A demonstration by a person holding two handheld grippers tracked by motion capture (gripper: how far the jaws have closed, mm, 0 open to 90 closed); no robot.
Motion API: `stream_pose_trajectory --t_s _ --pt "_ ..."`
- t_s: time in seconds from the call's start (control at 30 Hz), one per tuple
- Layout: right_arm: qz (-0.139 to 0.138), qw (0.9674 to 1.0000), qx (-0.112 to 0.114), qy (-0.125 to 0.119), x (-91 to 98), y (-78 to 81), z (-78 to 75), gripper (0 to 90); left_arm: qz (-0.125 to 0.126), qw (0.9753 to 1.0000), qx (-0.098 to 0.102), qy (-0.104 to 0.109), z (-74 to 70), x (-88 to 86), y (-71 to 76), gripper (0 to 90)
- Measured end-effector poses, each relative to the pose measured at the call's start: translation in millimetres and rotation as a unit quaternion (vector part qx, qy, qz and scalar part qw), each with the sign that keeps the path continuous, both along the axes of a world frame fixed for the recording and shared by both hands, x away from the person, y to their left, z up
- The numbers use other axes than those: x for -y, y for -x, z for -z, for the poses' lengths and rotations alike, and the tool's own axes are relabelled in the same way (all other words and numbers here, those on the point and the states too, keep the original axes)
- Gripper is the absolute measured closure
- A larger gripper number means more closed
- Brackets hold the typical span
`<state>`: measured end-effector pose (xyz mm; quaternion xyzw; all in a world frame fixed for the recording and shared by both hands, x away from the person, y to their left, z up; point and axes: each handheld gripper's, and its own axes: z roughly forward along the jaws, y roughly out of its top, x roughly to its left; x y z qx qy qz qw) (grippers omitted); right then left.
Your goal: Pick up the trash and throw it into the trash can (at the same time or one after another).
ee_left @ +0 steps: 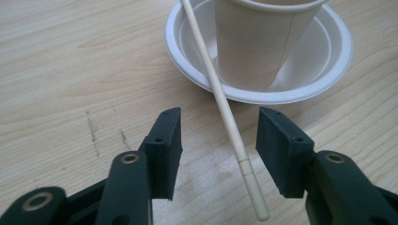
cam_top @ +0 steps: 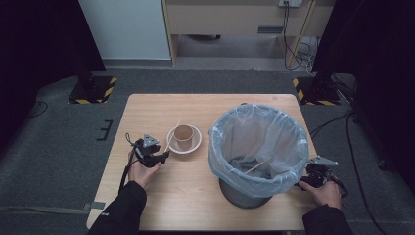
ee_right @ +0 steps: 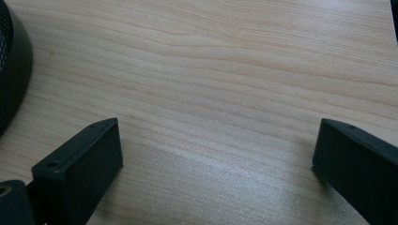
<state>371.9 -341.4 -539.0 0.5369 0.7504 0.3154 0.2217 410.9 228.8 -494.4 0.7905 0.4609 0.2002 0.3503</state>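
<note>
A white paper bowl point(cam_top: 195, 145) point(ee_left: 331, 61) sits on the wooden table point(cam_top: 156, 110) with a paper cup point(cam_top: 183, 135) point(ee_left: 258, 42) upright in it. A pale chopstick point(cam_top: 172, 138) point(ee_left: 226, 115) leans on the bowl's rim, its lower end on the table. My left gripper point(cam_top: 165, 156) point(ee_left: 218, 129) is low over the table, jaws open on either side of that lower end, pads clear of it. My right gripper point(cam_top: 303, 183) point(ee_right: 216, 145) stands wide open over bare wood beside the bin's dark base point(ee_right: 11, 65).
A bin with a pale blue liner point(cam_top: 258, 147) stands on the table's right half, and another chopstick point(cam_top: 258, 165) lies inside it. The person's hands come in from the bottom edge. Bare wood lies at the table's front and far left.
</note>
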Motion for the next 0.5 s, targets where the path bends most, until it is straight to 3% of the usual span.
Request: stream_pose_trajectory --t_s 0.23,0.4,0.5 --pt "0.0 1.0 0.0 0.0 0.0 0.0 0.0 2.0 0.003 0.9999 -0.017 0.001 1.5 -0.4 -0.8 60.8" --pt "0.0 1.0 0.0 0.0 0.0 0.0 0.0 2.0 0.008 0.9994 -0.032 0.001 2.5 0.0 -1.5 77.6" --pt "0.0 1.0 -0.001 0.0 0.1 0.0 -0.2 2.0 0.009 0.9992 -0.038 0.002 1.1 -0.1 -1.5 82.3"
